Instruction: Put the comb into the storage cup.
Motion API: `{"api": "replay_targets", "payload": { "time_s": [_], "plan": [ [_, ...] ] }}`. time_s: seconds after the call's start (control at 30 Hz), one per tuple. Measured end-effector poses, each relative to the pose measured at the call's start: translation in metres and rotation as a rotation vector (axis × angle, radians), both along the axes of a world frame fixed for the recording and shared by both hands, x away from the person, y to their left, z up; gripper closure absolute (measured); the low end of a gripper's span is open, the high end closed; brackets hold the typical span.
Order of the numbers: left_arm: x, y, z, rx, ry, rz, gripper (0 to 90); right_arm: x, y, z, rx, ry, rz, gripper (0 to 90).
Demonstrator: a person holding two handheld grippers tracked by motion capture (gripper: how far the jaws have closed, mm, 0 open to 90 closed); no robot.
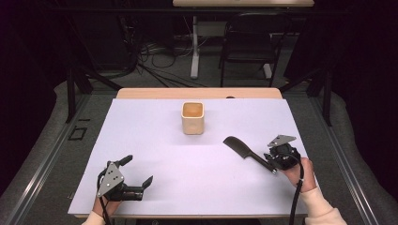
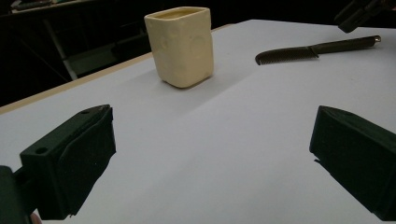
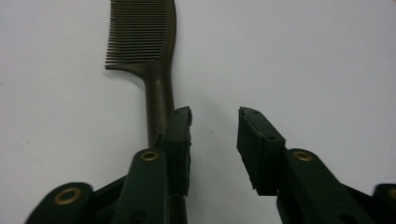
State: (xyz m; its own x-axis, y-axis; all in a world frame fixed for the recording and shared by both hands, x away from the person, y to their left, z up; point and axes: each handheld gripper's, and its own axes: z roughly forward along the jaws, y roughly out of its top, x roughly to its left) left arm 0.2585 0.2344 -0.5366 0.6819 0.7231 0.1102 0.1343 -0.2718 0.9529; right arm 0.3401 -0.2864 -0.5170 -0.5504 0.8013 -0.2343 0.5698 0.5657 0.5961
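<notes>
White sheeting covered the surface (image 1: 187, 187), with its wooden edge showing at the far side and a dark room of cables, a table leg and a black chair (image 1: 248, 42) beyond. My right fingers (image 3: 214, 140) stood parted, the gap between them bare; no earlier look was to hand, so I report them simply as apart and gripping nothing. The dark brown plastic comb (image 3: 149, 56) lay flat on the sheet, its handle running down under my left-hand finger in the right gripper view, so it sat beside the gap rather than inside it, touching or nearly so; I couldn't tell which. From the high view, my right gripper (image 1: 274, 164) sat at the comb's (image 1: 244, 150) handle end, teeth end pointing away toward the middle. My left fingers (image 2: 210, 154) stood wide apart, holding nothing, low over bare sheet at the near left corner (image 1: 138, 171). A cream, square-sided cup (image 1: 193, 118) stood upright mid-surface toward the far edge, well apart from both hands, with the comb (image 2: 317, 50) lying off to its right.
</notes>
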Motion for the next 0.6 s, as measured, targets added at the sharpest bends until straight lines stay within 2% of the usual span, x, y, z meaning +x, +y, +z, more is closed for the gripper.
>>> {"api": "replay_targets", "payload": {
  "time_s": [0.2,0.3,0.33,0.37,0.47,0.6],
  "plan": [
    [0.000,0.000,0.000,-0.001,0.002,-0.001,0.4,0.005,0.003,0.003,0.017,0.053,0.065,53.2],
    [0.000,0.000,0.000,0.001,0.001,-0.001,0.4,0.007,0.006,0.003,0.023,0.082,0.077,45.5],
    [0.000,0.000,0.000,0.001,0.000,-0.001,0.4,0.008,0.007,0.004,0.015,0.092,0.090,41.7],
    [0.000,0.000,0.000,0.001,0.000,-0.001,0.4,0.008,0.007,0.004,0.015,0.092,0.090,41.7],
    [0.000,0.000,0.000,-0.001,0.000,0.000,0.4,0.012,0.013,0.006,0.006,0.123,0.124,31.1],
    [0.000,0.000,0.000,-0.001,0.001,-0.001,0.3,0.015,0.019,0.007,-0.014,0.159,0.141,23.9]
  ]
}}
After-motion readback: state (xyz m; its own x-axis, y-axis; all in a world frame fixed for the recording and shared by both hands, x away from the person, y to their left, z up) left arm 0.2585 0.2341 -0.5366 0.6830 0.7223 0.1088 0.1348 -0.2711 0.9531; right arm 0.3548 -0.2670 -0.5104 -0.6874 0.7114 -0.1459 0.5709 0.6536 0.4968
